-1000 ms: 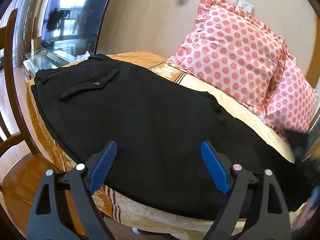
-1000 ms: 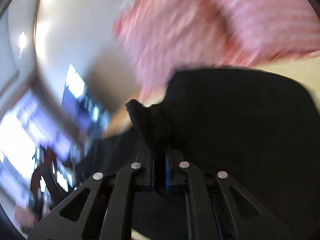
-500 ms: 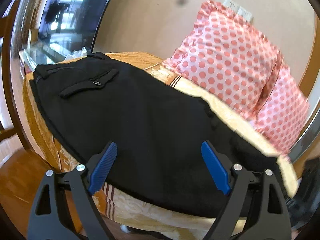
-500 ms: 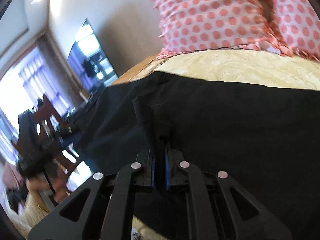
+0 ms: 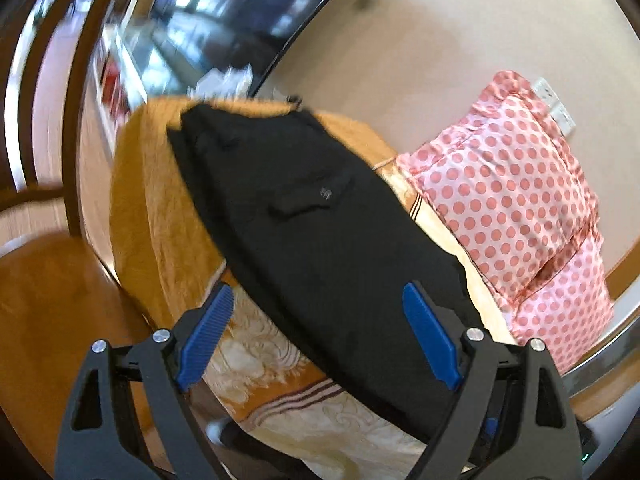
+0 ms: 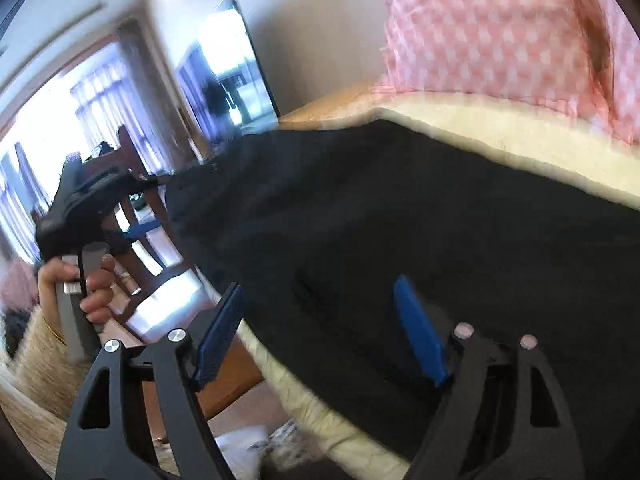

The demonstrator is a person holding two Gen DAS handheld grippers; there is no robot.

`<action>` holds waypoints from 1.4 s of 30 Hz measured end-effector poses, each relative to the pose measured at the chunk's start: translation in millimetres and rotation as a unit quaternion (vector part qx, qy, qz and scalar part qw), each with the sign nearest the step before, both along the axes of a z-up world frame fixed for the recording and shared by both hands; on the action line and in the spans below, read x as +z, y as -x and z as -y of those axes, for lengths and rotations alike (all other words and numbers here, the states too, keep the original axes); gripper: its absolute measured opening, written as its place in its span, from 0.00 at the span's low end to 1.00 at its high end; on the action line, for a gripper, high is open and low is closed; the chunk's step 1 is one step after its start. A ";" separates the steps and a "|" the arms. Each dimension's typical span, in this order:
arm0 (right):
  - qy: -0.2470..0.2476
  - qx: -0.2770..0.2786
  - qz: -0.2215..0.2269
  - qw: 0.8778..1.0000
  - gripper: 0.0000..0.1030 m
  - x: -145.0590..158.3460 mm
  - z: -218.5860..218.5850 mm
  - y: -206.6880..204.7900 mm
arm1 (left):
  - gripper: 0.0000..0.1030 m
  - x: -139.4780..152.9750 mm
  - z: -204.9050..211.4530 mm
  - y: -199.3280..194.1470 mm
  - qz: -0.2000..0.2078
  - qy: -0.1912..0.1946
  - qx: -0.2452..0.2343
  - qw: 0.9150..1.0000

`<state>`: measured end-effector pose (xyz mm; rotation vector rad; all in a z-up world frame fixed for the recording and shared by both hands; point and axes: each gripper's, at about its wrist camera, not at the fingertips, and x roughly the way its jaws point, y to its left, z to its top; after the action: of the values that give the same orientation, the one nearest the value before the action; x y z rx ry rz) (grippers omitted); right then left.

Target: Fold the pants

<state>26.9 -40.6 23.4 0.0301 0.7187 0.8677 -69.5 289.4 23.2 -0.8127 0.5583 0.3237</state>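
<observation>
The black pants (image 5: 320, 240) lie folded lengthwise on a gold-covered bed (image 5: 160, 216), back pocket with a button facing up. My left gripper (image 5: 316, 336) is open and empty, held off the near edge of the bed just short of the pants. In the right wrist view the pants (image 6: 400, 232) fill the middle. My right gripper (image 6: 320, 336) is open and empty over the near edge of the pants. The left gripper's body and the hand holding it (image 6: 84, 216) show at the left of the right wrist view.
Pink polka-dot pillows (image 5: 520, 200) lean on the wall at the back right, also in the right wrist view (image 6: 500, 28). A wooden chair (image 6: 136, 216) and wood floor (image 5: 44, 300) lie left of the bed. A dark TV screen (image 5: 248, 12) stands beyond.
My right gripper has let go of the pants fabric and opened. My left gripper has pulled back and swung left, so the pants look farther off.
</observation>
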 end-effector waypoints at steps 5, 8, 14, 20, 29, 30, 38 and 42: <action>-0.026 0.002 -0.021 0.999 0.79 -2.0 6.4 -10.8 | 0.83 -11.7 -4.4 -10.6 0.004 0.053 -0.018 0.998; -0.020 0.002 -0.013 1.000 0.80 -2.5 6.4 -5.4 | 0.82 -9.1 -3.3 -14.6 0.008 0.060 -0.021 0.998; -0.018 0.007 -0.006 1.000 0.83 -2.0 1.1 -5.0 | 0.82 7.2 -6.8 -19.4 0.027 0.055 -0.022 0.998; -0.017 0.007 0.000 1.000 0.83 0.4 1.6 -3.0 | 0.75 9.2 -40.5 -33.4 -0.002 0.041 0.033 0.999; -0.094 -0.040 -0.034 0.994 0.83 6.7 58.5 -3.8 | 0.17 21.4 -37.7 -44.7 -0.041 -0.041 0.084 0.995; -0.099 -0.046 -0.033 0.993 0.83 7.5 65.5 -2.5 | 0.16 31.7 -26.0 -47.0 -0.036 -0.075 0.082 0.993; -0.112 -0.154 0.006 0.982 0.83 23.4 148.3 24.0 | 0.14 124.9 131.6 -100.5 0.048 -0.257 -0.107 0.959; -0.124 -0.249 0.016 0.960 0.84 29.3 207.0 41.6 | 0.14 131.5 231.9 -114.4 0.097 -0.275 -0.263 0.920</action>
<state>-14.6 -247.5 52.8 0.4057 0.5331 0.4674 44.9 57.6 154.7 -0.1281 0.4454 -0.1025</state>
